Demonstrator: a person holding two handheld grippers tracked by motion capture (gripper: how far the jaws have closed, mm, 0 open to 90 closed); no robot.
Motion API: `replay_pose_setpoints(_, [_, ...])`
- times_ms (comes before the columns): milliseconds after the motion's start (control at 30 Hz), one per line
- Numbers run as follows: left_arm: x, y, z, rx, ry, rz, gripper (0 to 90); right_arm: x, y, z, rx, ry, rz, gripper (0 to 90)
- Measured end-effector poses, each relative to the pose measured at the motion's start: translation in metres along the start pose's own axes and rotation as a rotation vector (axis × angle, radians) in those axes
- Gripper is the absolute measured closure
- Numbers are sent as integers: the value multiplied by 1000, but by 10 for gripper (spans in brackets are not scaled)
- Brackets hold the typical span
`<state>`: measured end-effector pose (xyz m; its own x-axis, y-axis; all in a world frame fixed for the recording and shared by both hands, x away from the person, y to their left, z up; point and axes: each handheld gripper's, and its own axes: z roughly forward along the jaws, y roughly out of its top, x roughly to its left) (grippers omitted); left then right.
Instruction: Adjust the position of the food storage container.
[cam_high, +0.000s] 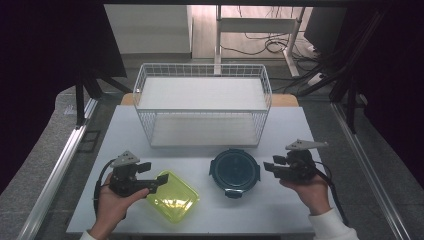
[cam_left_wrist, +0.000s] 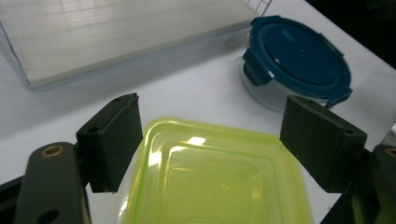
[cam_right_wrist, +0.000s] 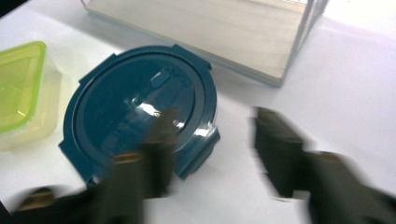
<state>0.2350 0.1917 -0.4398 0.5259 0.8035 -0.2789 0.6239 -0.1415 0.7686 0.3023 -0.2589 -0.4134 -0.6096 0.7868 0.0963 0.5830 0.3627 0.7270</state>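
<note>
From above, the wire rack (cam_high: 202, 105) sits at the back of the white table (cam_high: 290, 200), and everything happens just in front of it. The left gripper (cam_high: 156, 182) is at the corner of the yellow-green square container (cam_high: 173, 195), which lies ahead and to the left of the rack's front edge. The high view leaves the jaw gap hard to read; the left gripper view settles it: jaws spread wide, one on either side of the container's lid, neither clearly touching it. Over to the right gripper (cam_high: 269, 167), just beside the round blue-lidded container (cam_high: 235, 172), which sits right before the rack's front. The right gripper view is blurred, yet it shows the jaws parted, the near one over the blue lid's rim, plus a clasp tab on that rim.
</note>
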Motion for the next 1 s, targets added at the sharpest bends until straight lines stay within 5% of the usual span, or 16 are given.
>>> replay_pose_setpoints(133, [-6, 4, -3, -4, -29, -14, 178, 14, -11, -13, -14, 7, -18, 230])
replay_pose_setpoints(300, [-12, 7, 1, 9, -68, -15, 174, 25, -18, -17, -16, 56, -29, 144])
replay_pose_setpoints(500, [-23, 13, 7, 17, -96, -1, 173, 28, -17, -17, -39, 97, -7, 126])
replay_pose_setpoints(800, [-27, 19, 19, 38, -116, 3, 164, 20, -17, -23, -66, 41, 16, 100])
replay_pose_setpoints(1000, [-28, 24, 24, 42, -128, -1, 158, 21, -17, -22, -68, 63, 29, 100])
